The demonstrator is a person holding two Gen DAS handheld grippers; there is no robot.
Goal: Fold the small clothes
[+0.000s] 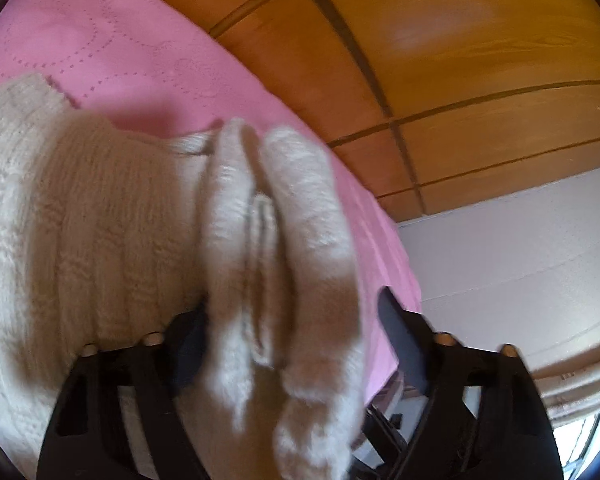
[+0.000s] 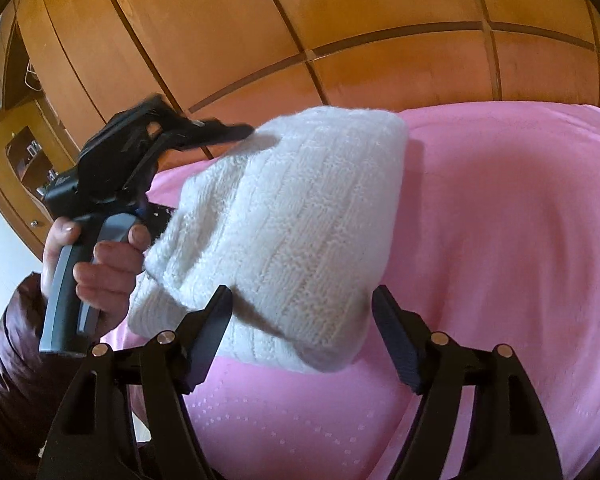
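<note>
- My left gripper [image 1: 290,344] has its jaws apart; a folded edge of the cream knitted garment [image 1: 112,216] lies between them, touching the left pad, clear of the right.
- My right gripper [image 2: 302,332] is also spread, the knit's lower corner between its jaws, unpinched.
- The garment sags over the pink bedspread [image 2: 500,240], wooden wardrobe [image 2: 340,20] at twelve o'clock.
- My left hand [image 2: 96,268] at nine o'clock.

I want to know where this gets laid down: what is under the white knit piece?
Under the white knit piece lies the pink bedspread. The stretch directly beneath the knit is covered, so anything there is unseen.
</note>
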